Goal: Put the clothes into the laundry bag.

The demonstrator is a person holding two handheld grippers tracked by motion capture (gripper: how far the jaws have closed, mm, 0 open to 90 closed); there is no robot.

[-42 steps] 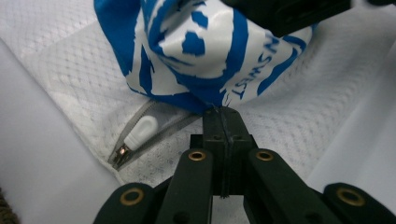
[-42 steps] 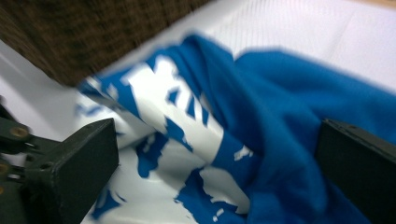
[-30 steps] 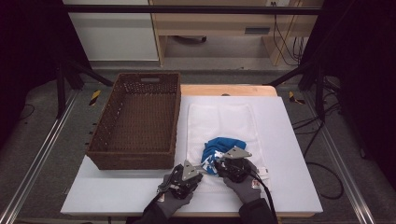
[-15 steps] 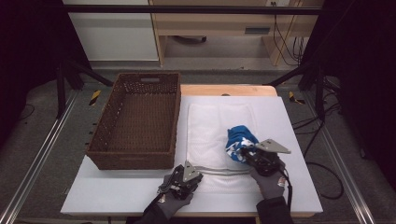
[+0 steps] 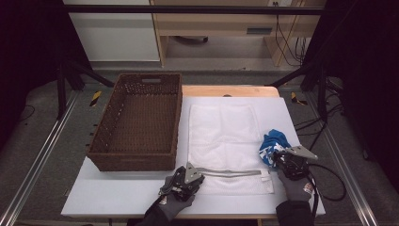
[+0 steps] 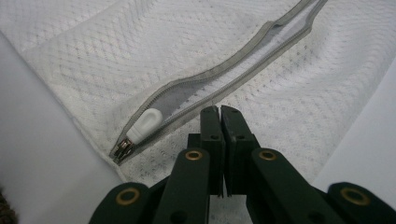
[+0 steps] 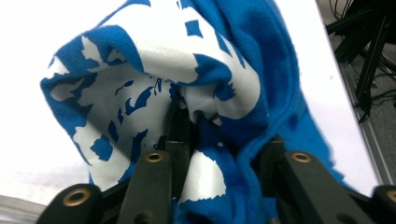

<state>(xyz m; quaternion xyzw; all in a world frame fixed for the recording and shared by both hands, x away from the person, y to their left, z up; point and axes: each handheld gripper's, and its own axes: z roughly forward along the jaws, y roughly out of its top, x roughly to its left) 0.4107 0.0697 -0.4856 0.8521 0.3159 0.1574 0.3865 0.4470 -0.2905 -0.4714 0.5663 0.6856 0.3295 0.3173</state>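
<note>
A white mesh laundry bag (image 5: 223,132) lies flat on the white table, its grey zipper (image 5: 230,173) open along the near edge. My left gripper (image 5: 197,175) is at the zipper's left end. In the left gripper view its jaws (image 6: 220,110) are pressed together on the mesh just below the zipper, beside the white pull (image 6: 147,122). My right gripper (image 5: 274,155) is past the bag's right edge, shut on a crumpled blue-and-white cloth (image 5: 273,141). Its jaws have just been opening slightly with the cloth (image 7: 140,74) bunched between them (image 7: 224,140).
A dark woven basket (image 5: 136,157) with nothing in it stands on the left of the table, beside the bag. The white tabletop (image 5: 117,195) shows bare in front of the basket. A cable trails from the right gripper over the table's right edge.
The right gripper has carried the blue-and-white cloth from over the bag's near middle to the right, past the bag's edge. The left gripper has stayed at the zipper end.
</note>
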